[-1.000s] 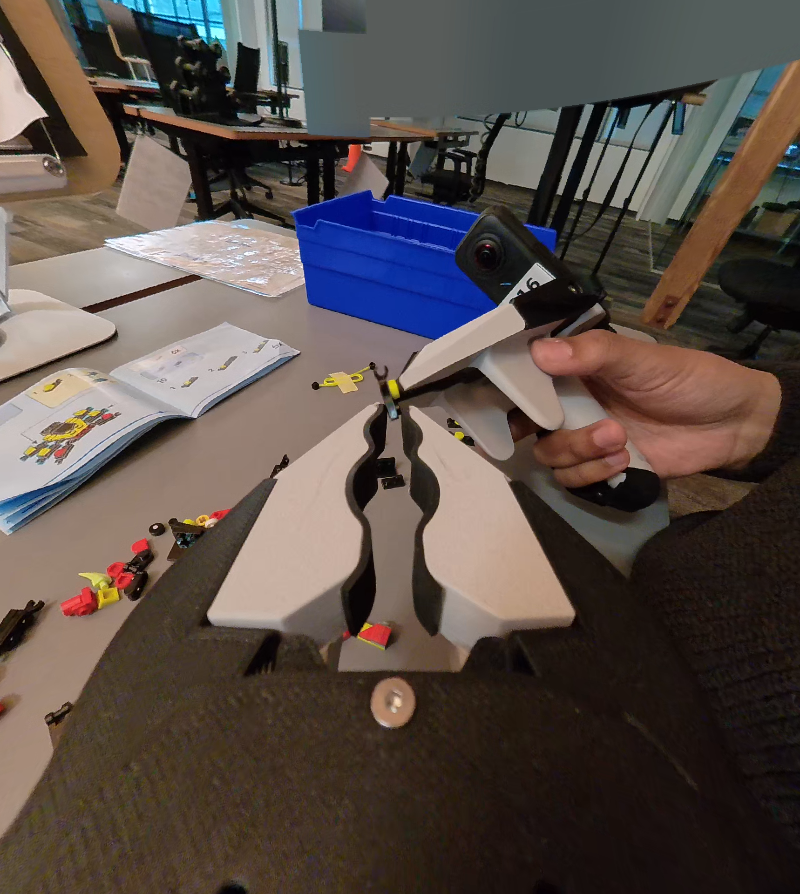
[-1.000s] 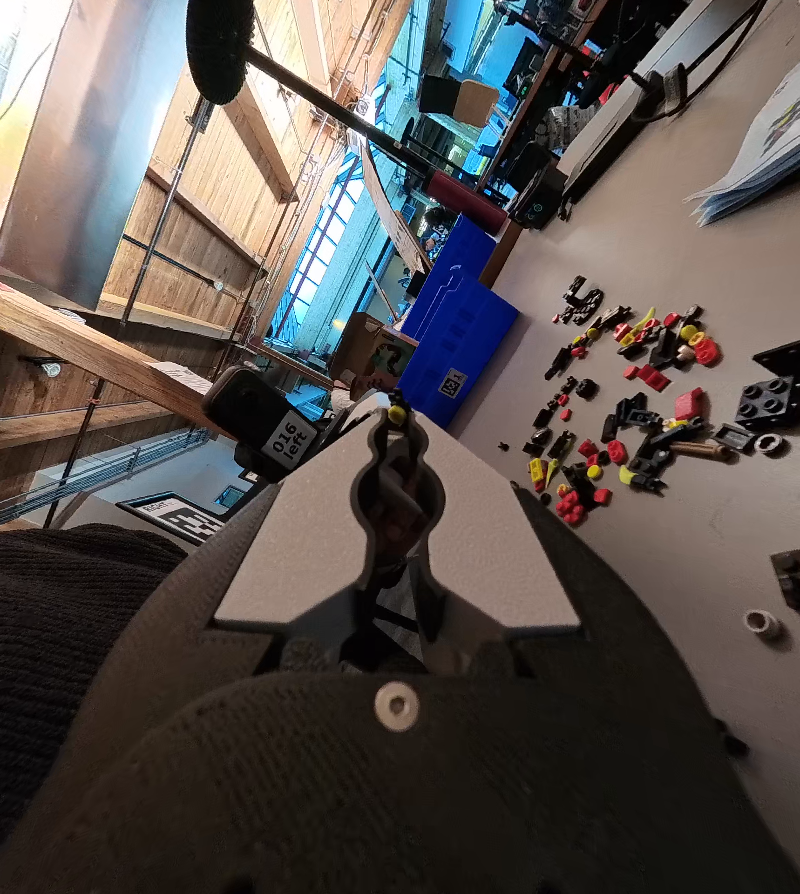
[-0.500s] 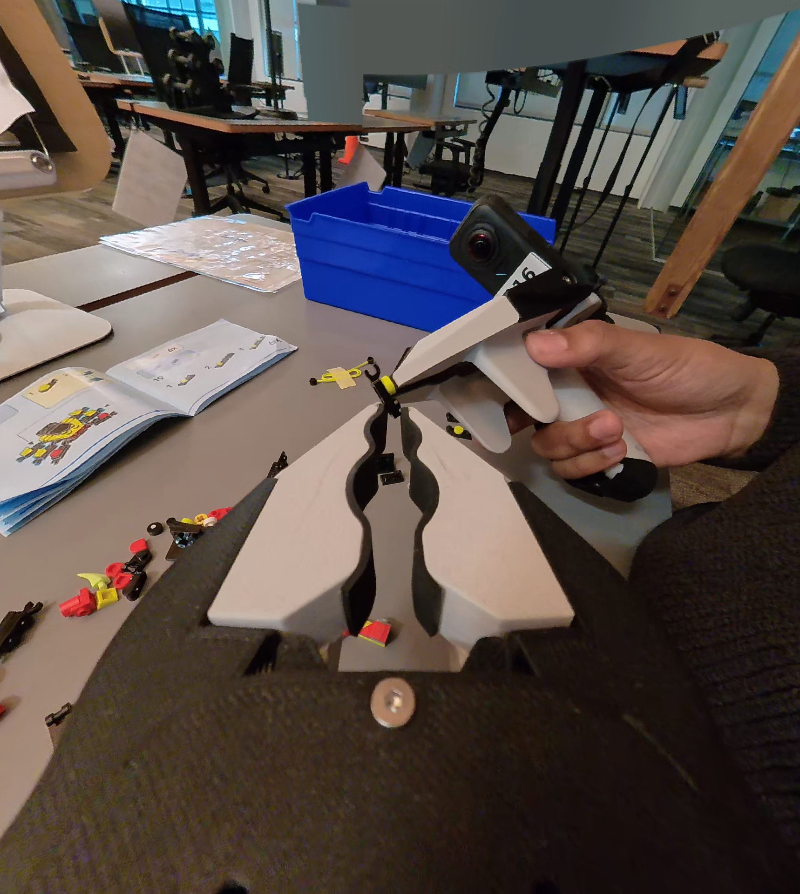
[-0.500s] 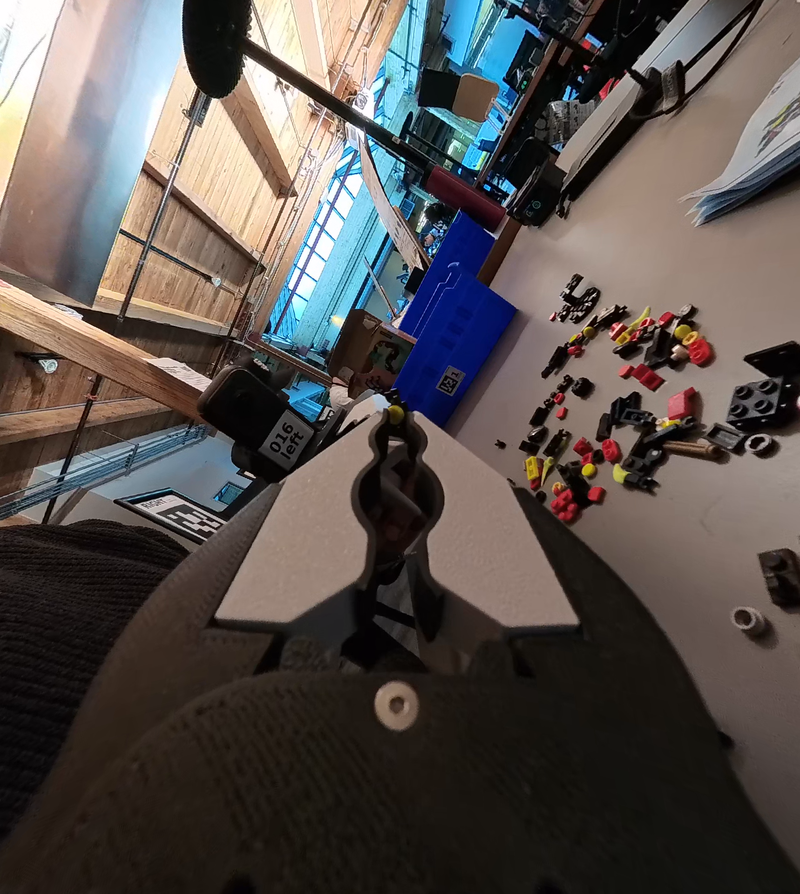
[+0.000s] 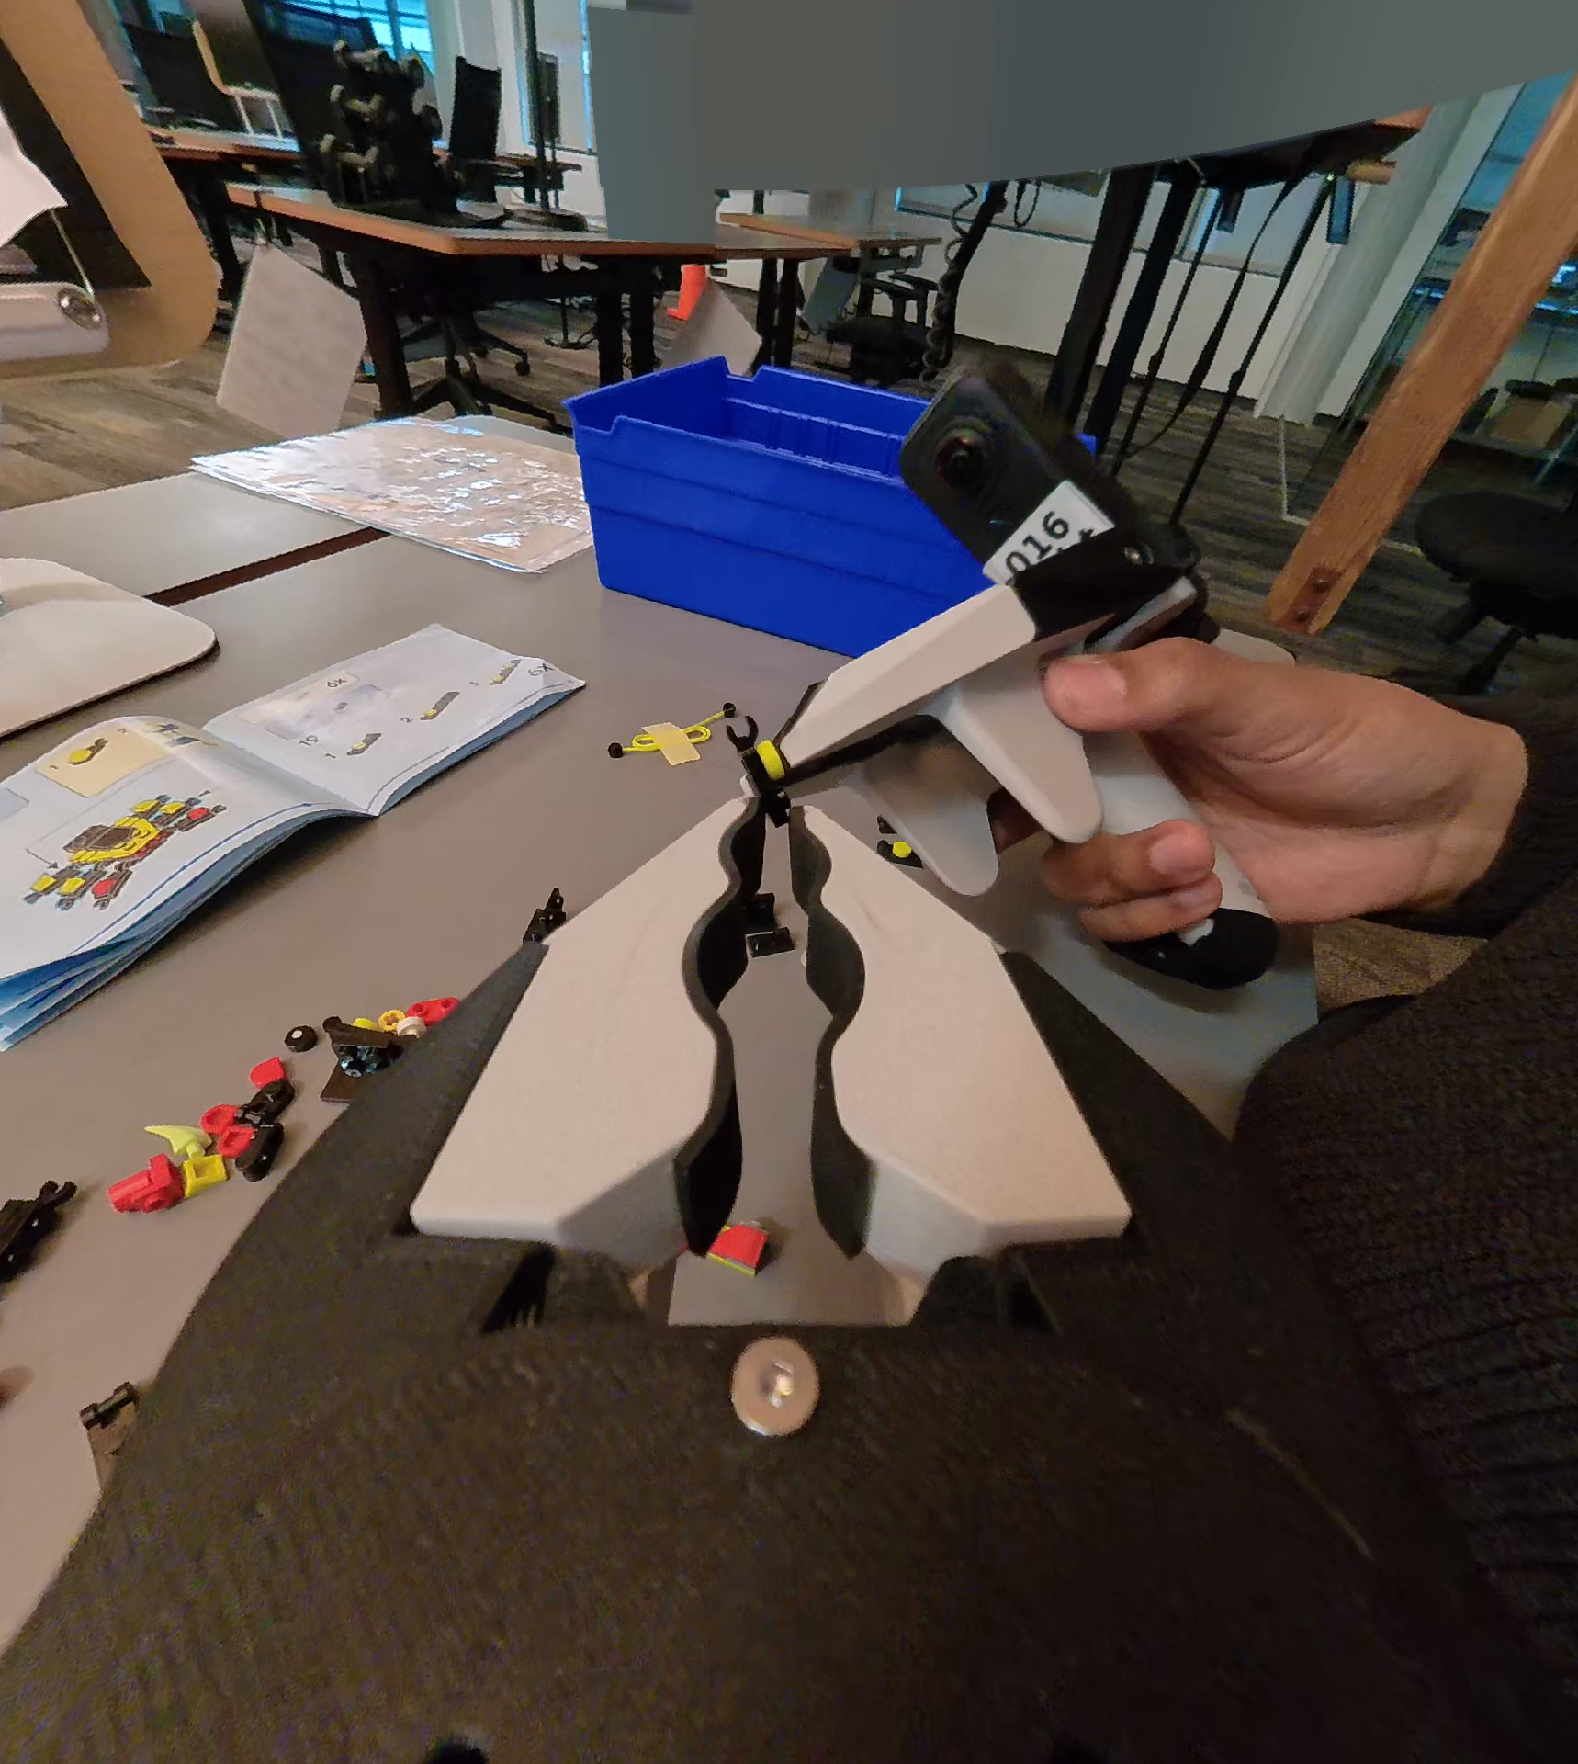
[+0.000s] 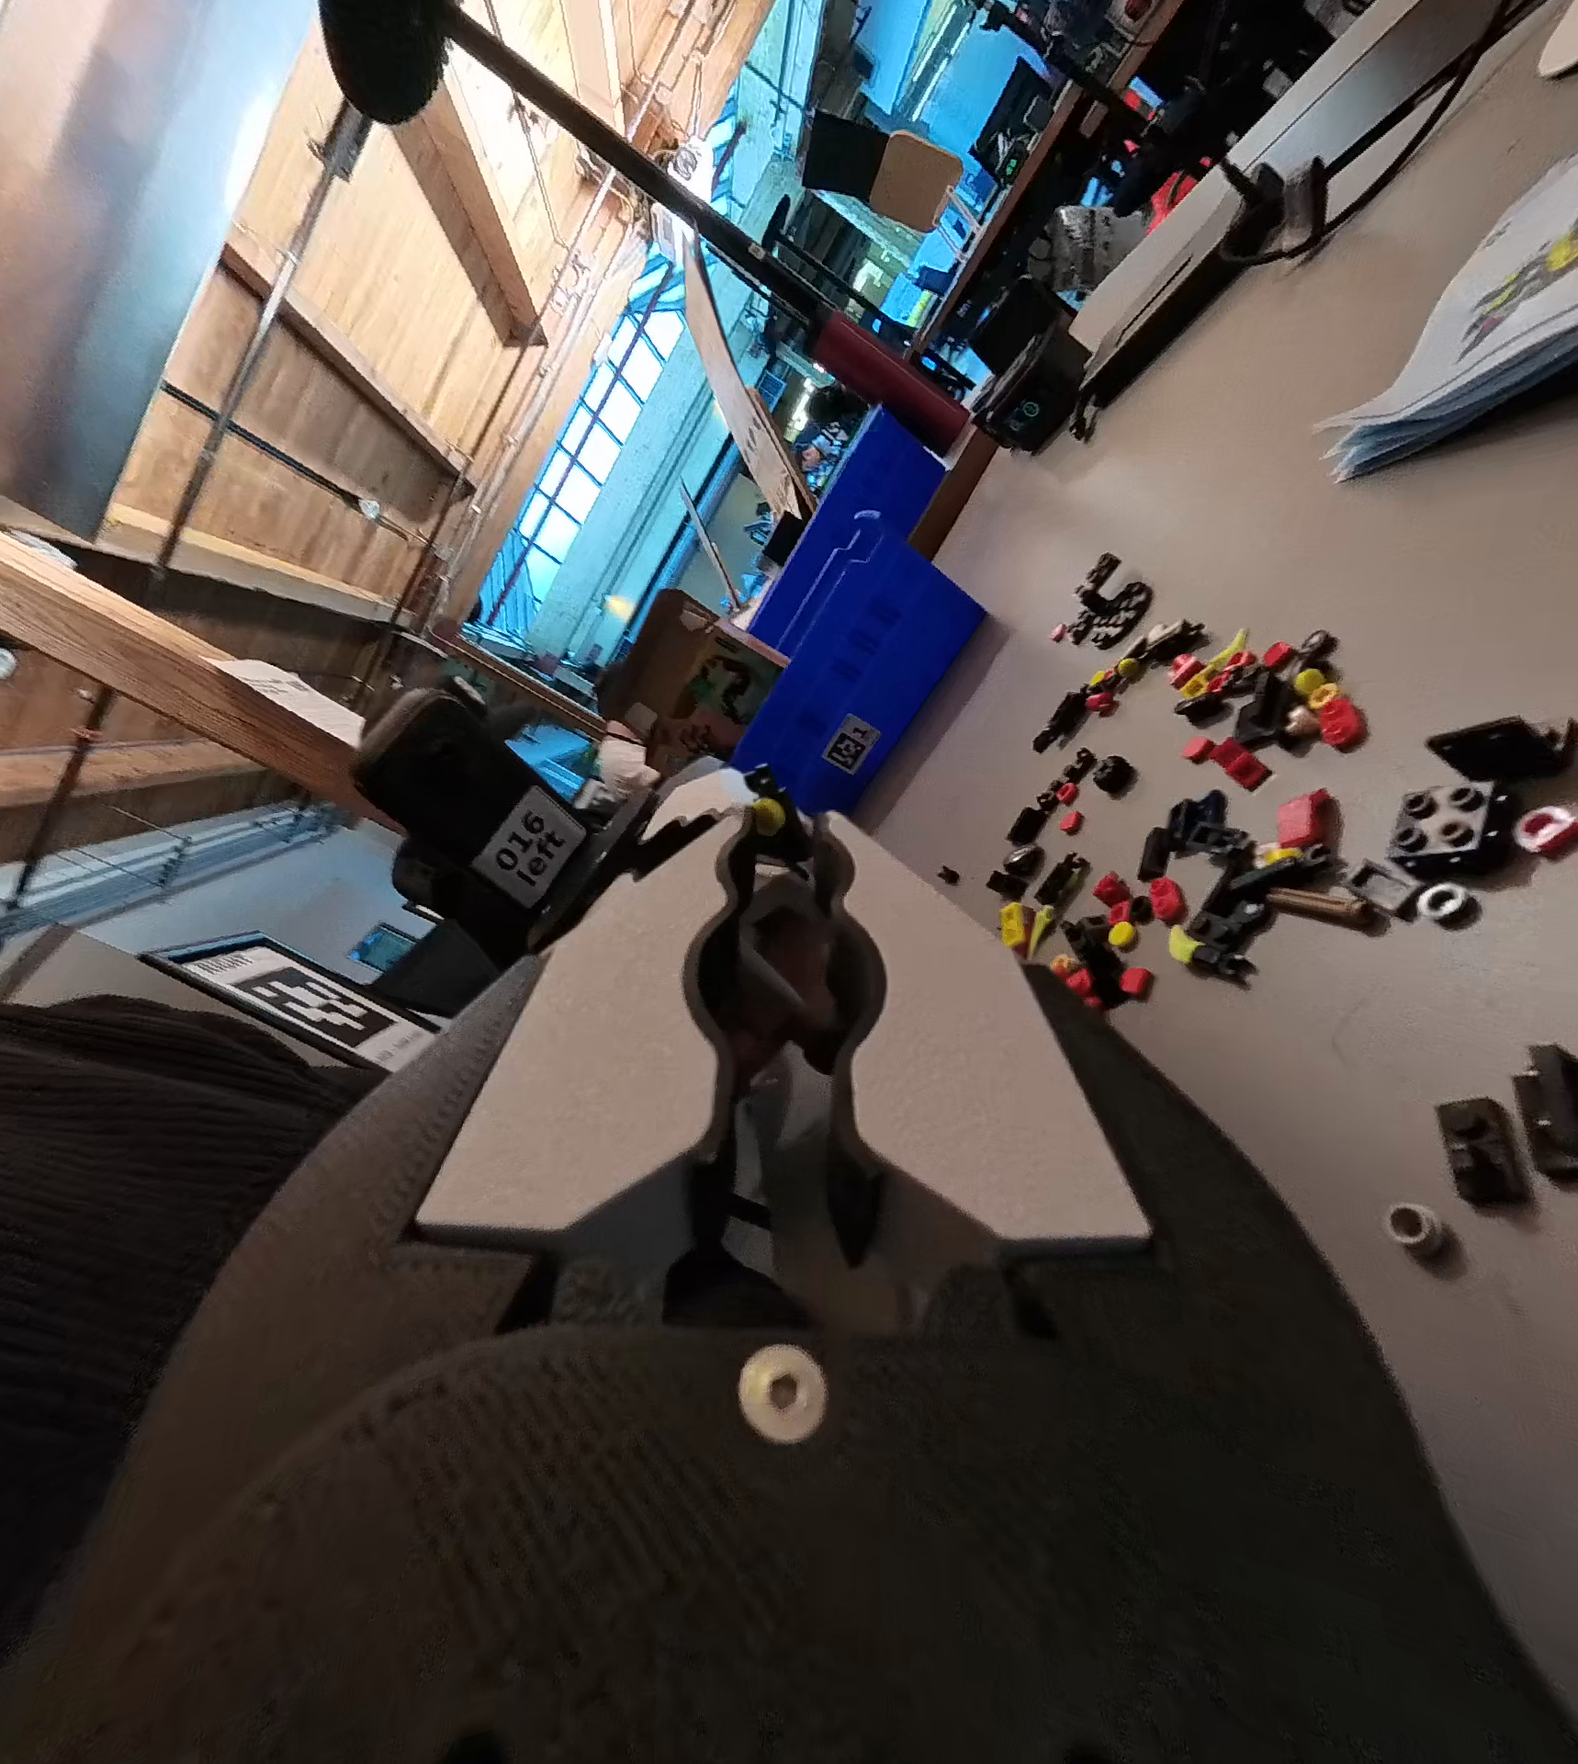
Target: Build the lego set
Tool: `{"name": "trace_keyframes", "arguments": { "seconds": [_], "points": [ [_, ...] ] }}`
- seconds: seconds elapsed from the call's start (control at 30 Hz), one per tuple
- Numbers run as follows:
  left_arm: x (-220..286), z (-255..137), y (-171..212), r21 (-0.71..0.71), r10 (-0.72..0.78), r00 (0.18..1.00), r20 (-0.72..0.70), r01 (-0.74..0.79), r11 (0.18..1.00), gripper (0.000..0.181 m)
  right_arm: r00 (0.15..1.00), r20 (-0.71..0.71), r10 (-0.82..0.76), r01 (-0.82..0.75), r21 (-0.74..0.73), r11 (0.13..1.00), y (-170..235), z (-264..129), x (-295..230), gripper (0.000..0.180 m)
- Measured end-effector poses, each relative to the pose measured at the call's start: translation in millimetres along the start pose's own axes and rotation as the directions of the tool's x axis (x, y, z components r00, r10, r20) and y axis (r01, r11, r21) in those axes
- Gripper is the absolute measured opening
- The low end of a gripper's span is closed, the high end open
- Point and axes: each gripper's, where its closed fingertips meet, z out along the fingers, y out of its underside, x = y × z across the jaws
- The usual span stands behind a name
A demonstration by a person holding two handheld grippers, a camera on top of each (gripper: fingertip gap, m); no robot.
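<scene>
A small black lego piece with a yellow stud [image 5: 769, 759] is held above the grey table [image 5: 442, 888] between both grippers. My left gripper [image 5: 769, 816] is shut on its lower black end. My right gripper [image 5: 780, 764], held by a hand, comes in from the right and is shut on the end with the stud. In the right wrist view my right gripper [image 6: 780, 840] pinches the piece [image 6: 766, 811] at its tips, and the left gripper [image 6: 736, 809] meets it from the left. Loose black, red and yellow pieces [image 5: 222, 1136] lie on the table; they also show in the right wrist view [image 6: 1196, 859].
An open instruction booklet [image 5: 193, 811] lies to the left, and a blue bin [image 5: 766, 515] stands behind the grippers. A yellow string piece [image 5: 666, 740], a small black piece [image 5: 766, 940] and a red piece [image 5: 737, 1246] lie under the grippers. A white stand base [image 5: 31, 630] is far left. The tips of both grippers are at nearly the same place.
Both grippers stay shut and joined at the tips on the piece. They have shifted only slightly together.
</scene>
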Motion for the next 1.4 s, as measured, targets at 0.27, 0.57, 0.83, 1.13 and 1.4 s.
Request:
{"name": "trace_keyframes", "arguments": {
  "seconds": [0.27,0.57,0.83,1.13,1.4],
  "points": [
    [-5,1,2,-0.009,-0.039,0.999,0.023,0.039,0.999,0.001,0.943,-0.145,-0.299,0.287,-0.099,0.953,-1,0,1,0.011],
    [2,4,3,-0.017,-0.040,0.999,0.002,0.040,0.999,0.001,0.925,-0.161,-0.344,0.327,-0.124,0.937,2,2,1,0.008],
    [3,4,4,-0.024,-0.042,0.999,-0.005,0.042,0.999,0.009,0.866,-0.316,-0.388,0.368,-0.125,0.922,-45,-62,7,0.007],
    [-1,4,6,-0.036,-0.101,0.995,-0.024,0.100,0.994,0.012,0.537,-0.643,-0.545,0.004,-0.645,0.764,6,-220,68,0.008],
    [0,3,6,-0.036,-0.068,0.998,-0.010,0.068,0.997,0.011,0.543,-0.640,-0.544,-0.104,-0.694,0.712,35,-228,94,0.008]
  ]
}}
